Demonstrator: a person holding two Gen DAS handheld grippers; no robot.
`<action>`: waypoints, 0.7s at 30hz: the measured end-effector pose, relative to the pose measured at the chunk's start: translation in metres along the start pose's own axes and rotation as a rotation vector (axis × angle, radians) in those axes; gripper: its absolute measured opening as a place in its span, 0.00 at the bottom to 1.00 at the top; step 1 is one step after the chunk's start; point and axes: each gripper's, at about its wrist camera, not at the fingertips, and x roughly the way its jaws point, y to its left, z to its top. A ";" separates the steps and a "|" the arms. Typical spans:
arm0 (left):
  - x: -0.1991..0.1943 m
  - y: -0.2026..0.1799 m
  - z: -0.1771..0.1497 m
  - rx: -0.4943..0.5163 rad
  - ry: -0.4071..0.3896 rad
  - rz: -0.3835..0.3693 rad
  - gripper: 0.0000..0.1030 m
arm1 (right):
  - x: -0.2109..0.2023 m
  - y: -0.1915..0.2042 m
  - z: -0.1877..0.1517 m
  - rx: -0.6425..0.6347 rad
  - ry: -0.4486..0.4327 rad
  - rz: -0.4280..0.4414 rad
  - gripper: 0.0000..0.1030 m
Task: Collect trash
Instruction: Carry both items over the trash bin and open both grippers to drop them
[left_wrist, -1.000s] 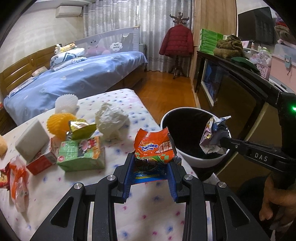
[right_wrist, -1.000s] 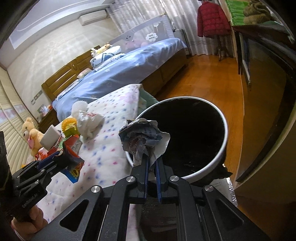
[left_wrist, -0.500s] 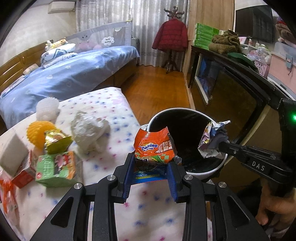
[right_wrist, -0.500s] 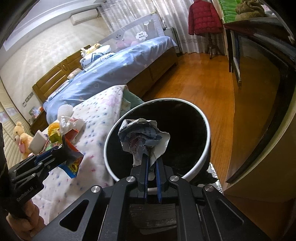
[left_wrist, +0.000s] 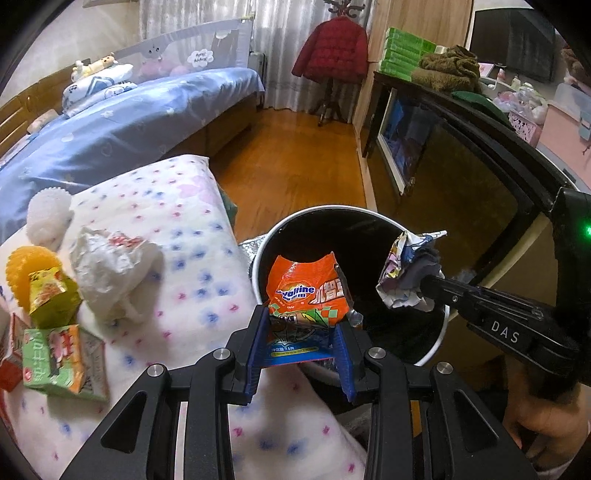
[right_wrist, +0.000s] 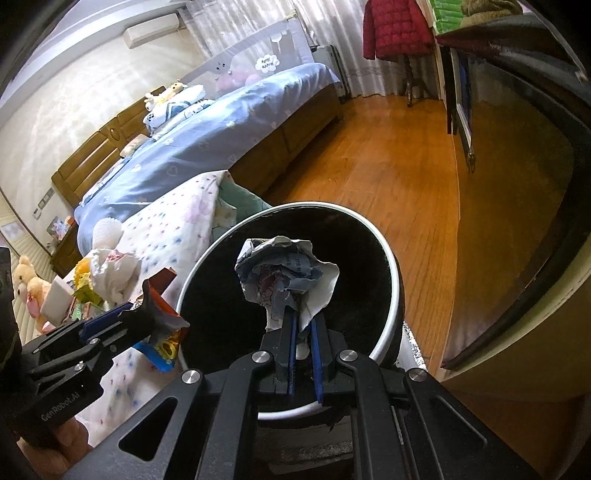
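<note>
My left gripper (left_wrist: 301, 334) is shut on an orange snack wrapper (left_wrist: 308, 291), which hangs over the near left rim of the black trash bin (left_wrist: 436, 347). My right gripper (right_wrist: 303, 328) is shut on a crumpled paper ball (right_wrist: 286, 273) held above the bin's (right_wrist: 391, 258) open mouth. The paper ball (left_wrist: 408, 275) and right gripper (left_wrist: 430, 284) enter the left wrist view from the right. The orange wrapper (right_wrist: 162, 325) and left gripper (right_wrist: 142, 317) show at lower left in the right wrist view. The bin's inside is dark.
On the dotted cloth (left_wrist: 184, 266) lie a white crumpled bag (left_wrist: 110, 269), a green carton (left_wrist: 55, 358), a green-yellow packet (left_wrist: 50, 295), a yellow mesh ball (left_wrist: 26, 269) and a white mesh ball (left_wrist: 48, 214). A blue bed (left_wrist: 129, 122) and dark cabinet (left_wrist: 461, 166) flank the wooden floor.
Both grippers have moved toward the bin. The orange wrapper went from over the cloth to over the bin's rim, and the paper ball now hangs over the bin's middle.
</note>
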 end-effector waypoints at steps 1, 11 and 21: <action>0.002 -0.001 0.001 0.002 0.001 0.001 0.32 | 0.000 -0.001 0.001 0.002 0.001 -0.002 0.08; 0.014 -0.010 0.004 0.022 0.023 0.007 0.57 | 0.006 -0.013 0.006 0.018 0.019 -0.010 0.16; -0.026 0.007 -0.024 -0.038 -0.038 0.055 0.70 | -0.011 -0.006 0.002 0.032 -0.041 0.019 0.61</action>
